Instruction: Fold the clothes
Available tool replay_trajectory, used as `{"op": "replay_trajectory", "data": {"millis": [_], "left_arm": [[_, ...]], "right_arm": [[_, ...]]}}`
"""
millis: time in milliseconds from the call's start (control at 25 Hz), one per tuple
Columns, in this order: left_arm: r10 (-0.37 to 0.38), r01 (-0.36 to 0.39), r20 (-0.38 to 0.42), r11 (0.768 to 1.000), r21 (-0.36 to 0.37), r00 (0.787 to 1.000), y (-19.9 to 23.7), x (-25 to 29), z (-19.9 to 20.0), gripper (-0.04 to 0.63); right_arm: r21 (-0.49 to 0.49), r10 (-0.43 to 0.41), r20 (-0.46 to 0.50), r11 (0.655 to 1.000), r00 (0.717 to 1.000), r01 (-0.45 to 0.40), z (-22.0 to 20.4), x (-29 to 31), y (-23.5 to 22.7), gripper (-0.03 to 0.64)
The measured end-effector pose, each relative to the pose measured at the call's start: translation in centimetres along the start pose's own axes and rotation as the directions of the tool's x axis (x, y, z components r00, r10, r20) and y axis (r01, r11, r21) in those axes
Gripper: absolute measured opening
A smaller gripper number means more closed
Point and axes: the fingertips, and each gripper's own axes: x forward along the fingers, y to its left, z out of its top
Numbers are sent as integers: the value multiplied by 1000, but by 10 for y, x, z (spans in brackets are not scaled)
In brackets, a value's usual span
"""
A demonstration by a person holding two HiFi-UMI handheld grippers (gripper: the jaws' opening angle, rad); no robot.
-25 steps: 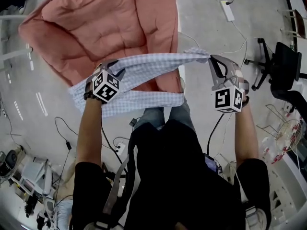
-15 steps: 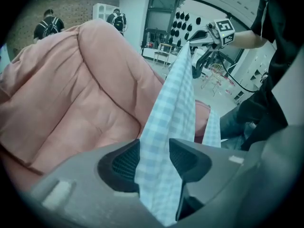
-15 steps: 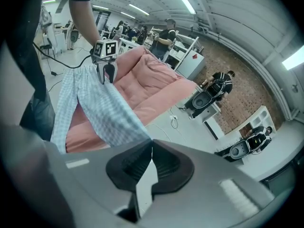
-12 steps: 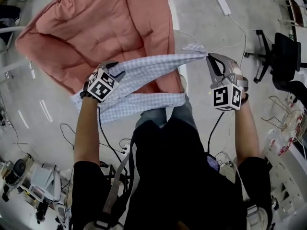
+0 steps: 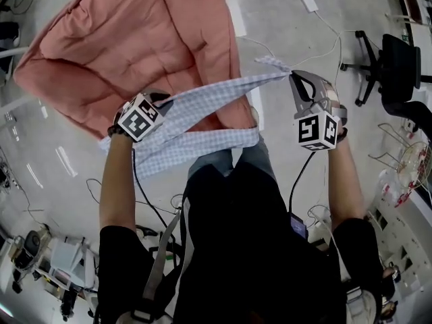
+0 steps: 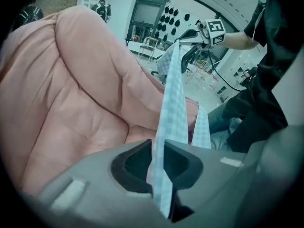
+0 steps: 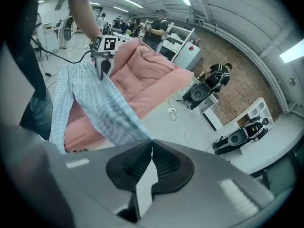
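Sprawling across the upper left of the head view, a salmon-pink quilt [image 5: 135,39] lies puffy and stitched into soft padded panels, with rounded, billowing edges. It rests on a smooth grey floor [image 5: 283,25] crossed by thin white cables.

In front of the quilt, a thin blue-and-white checked garment [image 5: 209,96] is held in the air, pulled into a taut narrow band between the two grippers. A second strip sags loosely below it, near the person's knees.

The left gripper [image 5: 163,101] has just been closing its jaws, and its dark pads now pinch the edge-on band of checked cloth that runs up between them. The right gripper [image 5: 293,77] has its jaws pressed together on the garment's far end, where a small corner of fabric pokes out beyond the tips.
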Motion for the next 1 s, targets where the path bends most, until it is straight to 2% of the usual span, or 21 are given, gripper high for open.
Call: {"op": "replay_trajectory", "data": {"millis": [40,80,280,480,760,1000], "left_arm": [[7,-7,6,1000,0,1000,-1,-1,3,26],[14,-14,12,1000,-2,1000,-2,-2,5,12],[68,-68,41,998,-7,997,-20,-23,13,12],[143,-143,53,990,1,988,-60,-39,20,11],[286,-284,76,958,-37,955,-139,-50,6,11],[358,-356,54,934,-45,932,-207,-47,-5,12]], "right_arm": [[7,0,-6,1000,1000,1,-5,3,0,7],[14,0,-13,1000,1000,0,-11,5,1,8],[37,1,-41,999,999,0,-35,9,8,6],[70,-2,-25,998,1000,4,-58,-7,20,7],[63,-12,21,998,1000,11,-87,-56,62,8],[56,-1,29,998,1000,0,-124,-90,106,7]]}}
